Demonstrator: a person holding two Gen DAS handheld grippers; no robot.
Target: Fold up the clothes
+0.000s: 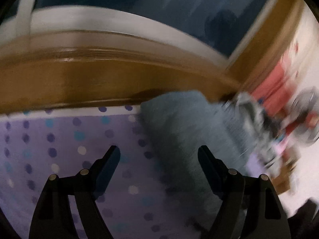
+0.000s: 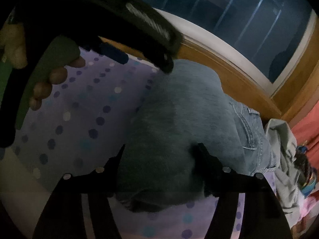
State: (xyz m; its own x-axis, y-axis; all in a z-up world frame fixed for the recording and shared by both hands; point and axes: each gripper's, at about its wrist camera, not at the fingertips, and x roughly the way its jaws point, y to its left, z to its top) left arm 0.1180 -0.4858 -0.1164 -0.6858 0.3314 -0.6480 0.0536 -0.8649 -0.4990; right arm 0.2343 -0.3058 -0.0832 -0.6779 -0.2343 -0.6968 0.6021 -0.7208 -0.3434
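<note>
**Jeans between your right jaws, left jaws spread over the sheet**

The dotted sheet (image 2: 65, 119) covers the bed under both your grippers, with the wooden frame (image 1: 79, 83) running across beyond them. The jeans (image 2: 171, 119) lie on it as a folded grey-blue bundle. Their long axis runs away from your right gripper (image 2: 161, 149), near end bunched between its jaws, far end towards the frame, and the seamed pocket side lies to the right of the right jaw. The jaws flank the cloth; whether the pads press it you cannot tell. Your left gripper (image 1: 158, 153) stands released, nothing between its jaws: the jeans (image 1: 179, 131) lie ahead of its right jaw. Beyond the jeans, right of your right jaw, sits a pale crumpled garment (image 2: 283, 139).
</note>
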